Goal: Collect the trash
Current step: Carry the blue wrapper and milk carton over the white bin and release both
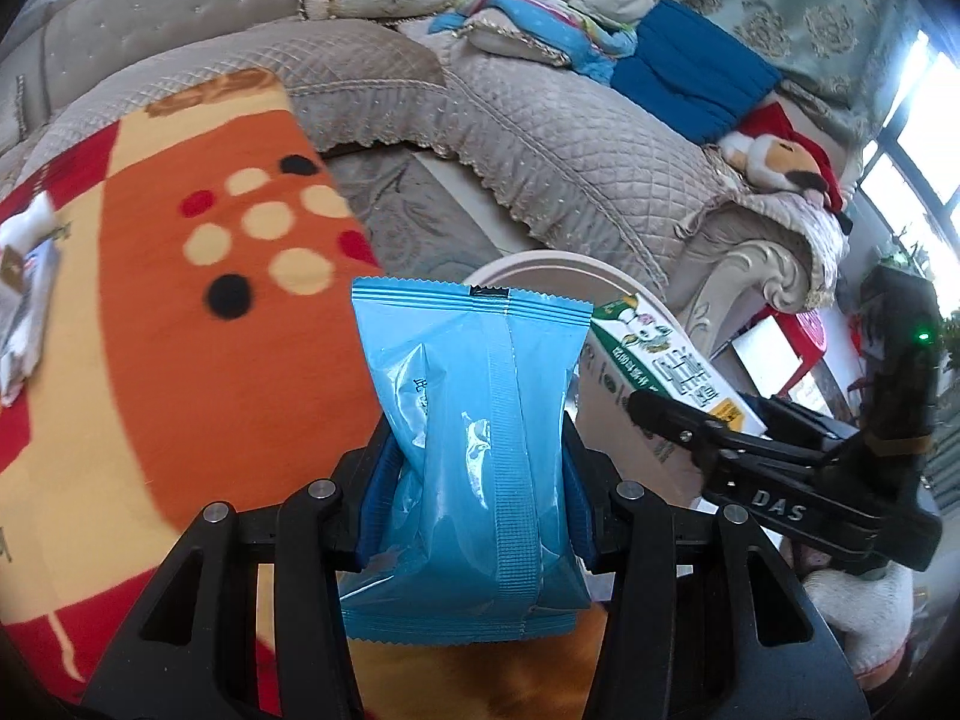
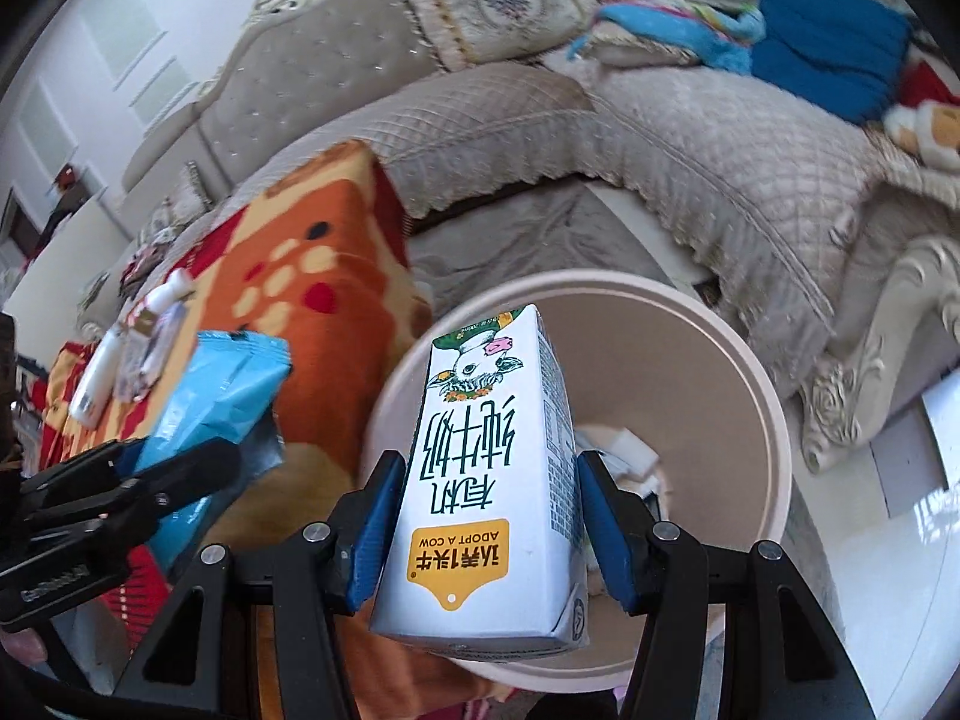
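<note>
While left jaws pinch the blue packet (image 1: pixel 474 450), right jaws clamp the milk carton (image 2: pixel 492 480).

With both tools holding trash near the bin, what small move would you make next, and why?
Probably open the right tool and let the milk carton drop. In the right wrist view the carton hangs over the open mouth of the pink bin, with scraps already inside. The left tool, holding the blue wrapper, appears to sit beside the bin over the orange blanket, so it should follow afterwards.
</note>
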Tool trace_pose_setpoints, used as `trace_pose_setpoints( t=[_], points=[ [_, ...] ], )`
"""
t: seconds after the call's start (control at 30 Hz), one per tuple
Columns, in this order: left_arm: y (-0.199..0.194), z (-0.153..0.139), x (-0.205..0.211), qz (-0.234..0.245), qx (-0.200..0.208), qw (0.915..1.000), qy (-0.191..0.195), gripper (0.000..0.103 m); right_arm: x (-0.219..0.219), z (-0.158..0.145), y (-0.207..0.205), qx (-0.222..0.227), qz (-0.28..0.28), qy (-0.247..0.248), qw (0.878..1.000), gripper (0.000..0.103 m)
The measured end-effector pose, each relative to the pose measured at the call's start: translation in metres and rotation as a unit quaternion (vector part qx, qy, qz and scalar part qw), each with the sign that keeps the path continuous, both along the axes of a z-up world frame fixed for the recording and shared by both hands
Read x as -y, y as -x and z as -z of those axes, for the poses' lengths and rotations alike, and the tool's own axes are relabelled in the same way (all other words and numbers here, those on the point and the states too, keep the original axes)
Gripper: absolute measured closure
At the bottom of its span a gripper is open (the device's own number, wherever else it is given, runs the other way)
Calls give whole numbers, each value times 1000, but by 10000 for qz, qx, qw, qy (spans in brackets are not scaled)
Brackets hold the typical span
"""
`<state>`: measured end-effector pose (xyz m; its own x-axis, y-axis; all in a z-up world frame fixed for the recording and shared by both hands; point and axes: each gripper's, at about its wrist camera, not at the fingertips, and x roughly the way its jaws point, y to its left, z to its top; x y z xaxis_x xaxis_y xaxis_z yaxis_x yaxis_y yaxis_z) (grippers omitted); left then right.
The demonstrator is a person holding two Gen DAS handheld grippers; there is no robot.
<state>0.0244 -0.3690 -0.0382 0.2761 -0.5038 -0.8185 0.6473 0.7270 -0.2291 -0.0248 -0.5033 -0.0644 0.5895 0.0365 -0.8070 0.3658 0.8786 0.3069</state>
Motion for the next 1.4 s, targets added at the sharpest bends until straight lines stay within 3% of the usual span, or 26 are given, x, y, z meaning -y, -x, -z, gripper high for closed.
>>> trace_pose_setpoints(
  t=[0.27, 0.37, 0.47, 0.63, 1.23, 1.4],
  points=[
    [-1, 14, 23, 137, -218, 9997, -53, 54, 25, 27, 5, -202, 290, -311, 9989, 47],
    [-1, 15, 25, 143, -245, 9996, -50, 53, 29, 27, 5, -253, 388, -219, 9987, 47],
    [-1, 14, 24, 175, -242, 9996, -6, 47, 32, 28, 4, -313, 427, -247, 9983, 47],
    [3, 9, 28, 226, -202, 9995, 67, 39, 32, 27, 6, -319, 462, -237, 9981, 47],
    [6, -7, 34, 368, -290, 9977, 482, 38, 33, 3, 21, -152, 616, -55, 9980, 47],
    [1, -5, 33, 359, -458, 9964, 618, 29, 35, 2, 23, -160, 663, -43, 9977, 46]
  ],
)
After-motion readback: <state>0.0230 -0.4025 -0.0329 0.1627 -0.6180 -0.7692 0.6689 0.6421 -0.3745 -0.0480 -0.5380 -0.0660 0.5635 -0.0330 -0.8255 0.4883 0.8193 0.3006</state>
